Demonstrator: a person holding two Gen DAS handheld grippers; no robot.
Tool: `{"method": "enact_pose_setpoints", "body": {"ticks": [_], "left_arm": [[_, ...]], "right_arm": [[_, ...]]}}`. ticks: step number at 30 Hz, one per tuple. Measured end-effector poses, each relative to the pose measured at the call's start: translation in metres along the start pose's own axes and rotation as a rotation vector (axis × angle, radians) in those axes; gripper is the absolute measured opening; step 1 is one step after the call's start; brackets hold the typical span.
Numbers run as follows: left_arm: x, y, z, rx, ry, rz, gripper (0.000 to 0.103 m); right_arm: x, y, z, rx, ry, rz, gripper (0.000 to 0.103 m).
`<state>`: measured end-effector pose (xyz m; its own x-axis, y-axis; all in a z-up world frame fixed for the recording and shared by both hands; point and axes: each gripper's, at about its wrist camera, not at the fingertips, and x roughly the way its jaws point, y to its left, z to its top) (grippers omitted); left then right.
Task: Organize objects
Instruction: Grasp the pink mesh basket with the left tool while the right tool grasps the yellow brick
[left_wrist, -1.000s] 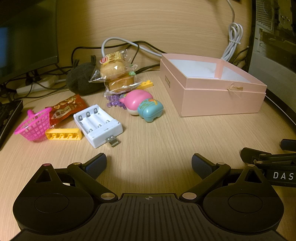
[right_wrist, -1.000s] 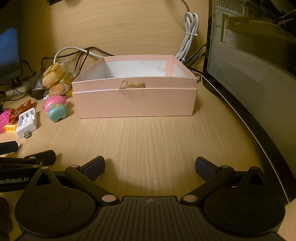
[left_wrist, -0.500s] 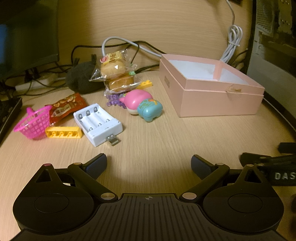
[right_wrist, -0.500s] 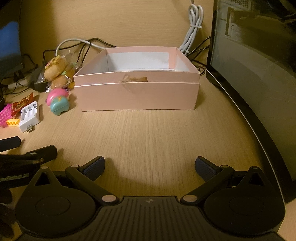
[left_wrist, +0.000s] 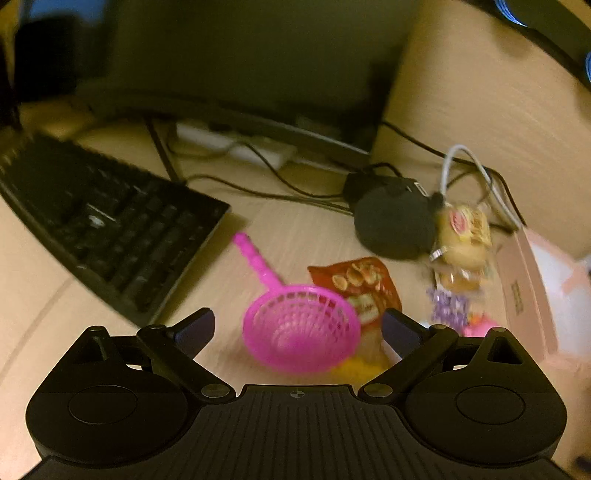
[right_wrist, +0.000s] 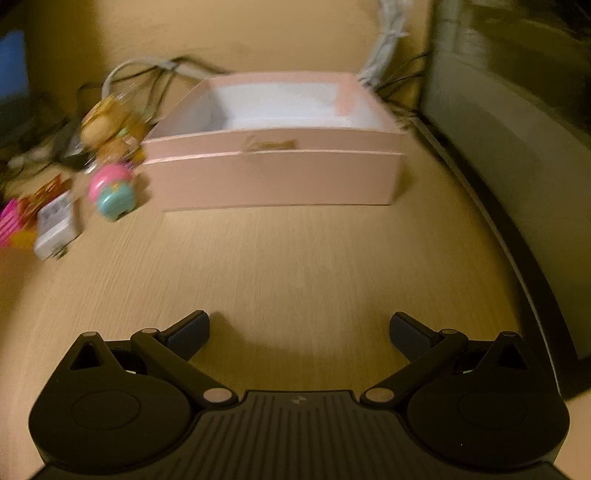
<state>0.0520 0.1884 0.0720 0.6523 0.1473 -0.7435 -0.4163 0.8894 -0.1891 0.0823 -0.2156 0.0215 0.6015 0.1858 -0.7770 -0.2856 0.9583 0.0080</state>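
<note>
My left gripper (left_wrist: 297, 330) is open, its fingers standing either side of a pink toy strainer basket (left_wrist: 301, 332) whose handle points away to the upper left. A red snack packet (left_wrist: 354, 284) lies just behind the basket, with a yellow brick (left_wrist: 354, 369) partly hidden under it. Wrapped cakes (left_wrist: 463, 236) and purple beads (left_wrist: 447, 306) lie further right. My right gripper (right_wrist: 299, 332) is open over bare desk, well in front of the open pink box (right_wrist: 277, 173). Left of the box sit a pink-and-teal toy (right_wrist: 112, 192) and a white battery charger (right_wrist: 55, 225).
A black keyboard (left_wrist: 103, 225) runs along the left and a monitor (left_wrist: 240, 62) stands behind. A dark round object (left_wrist: 391, 225) and cables (left_wrist: 480, 177) lie at the back. A black computer case (right_wrist: 517, 129) walls the right side.
My left gripper has swung left and forward, from facing the whole pile to straddling the pink basket. My right gripper has moved slightly towards the box. Both views are motion-blurred.
</note>
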Motion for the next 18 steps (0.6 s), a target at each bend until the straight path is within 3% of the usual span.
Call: {"method": "enact_pose_setpoints", "body": {"ticks": [4, 6, 7, 8, 9, 10, 11, 16, 18], "left_arm": [[0.034, -0.002, 0.011, 0.057, 0.037, 0.077, 0.100], [0.047, -0.002, 0.009, 0.091, 0.074, 0.064, 0.098], [0.053, -0.002, 0.006, 0.103, 0.097, 0.022, 0.095], [0.054, 0.001, 0.004, 0.102, 0.112, -0.019, 0.064], [0.053, 0.003, 0.002, 0.089, 0.121, -0.048, 0.059], [0.048, 0.006, 0.001, 0.069, 0.124, -0.043, 0.044], [0.043, 0.009, 0.000, 0.056, 0.126, -0.030, 0.019], [-0.008, 0.039, -0.024, 0.088, 0.095, -0.161, 0.015], [-0.026, 0.050, -0.038, 0.121, 0.081, -0.168, 0.015]], "right_arm": [[-0.008, 0.019, 0.005, -0.107, 0.033, 0.102, 0.103], [-0.021, 0.034, 0.005, -0.139, -0.044, 0.124, 0.103], [-0.026, 0.042, 0.007, -0.160, -0.092, 0.127, 0.103], [-0.030, 0.054, 0.009, -0.186, -0.144, 0.125, 0.103], [-0.032, 0.065, 0.013, -0.211, -0.172, 0.132, 0.103], [-0.032, 0.078, 0.019, -0.248, -0.186, 0.159, 0.103], [-0.030, 0.090, 0.027, -0.285, -0.177, 0.197, 0.103], [-0.007, 0.154, 0.056, -0.399, -0.171, 0.342, 0.102], [0.004, 0.177, 0.065, -0.428, -0.170, 0.357, 0.087]]}}
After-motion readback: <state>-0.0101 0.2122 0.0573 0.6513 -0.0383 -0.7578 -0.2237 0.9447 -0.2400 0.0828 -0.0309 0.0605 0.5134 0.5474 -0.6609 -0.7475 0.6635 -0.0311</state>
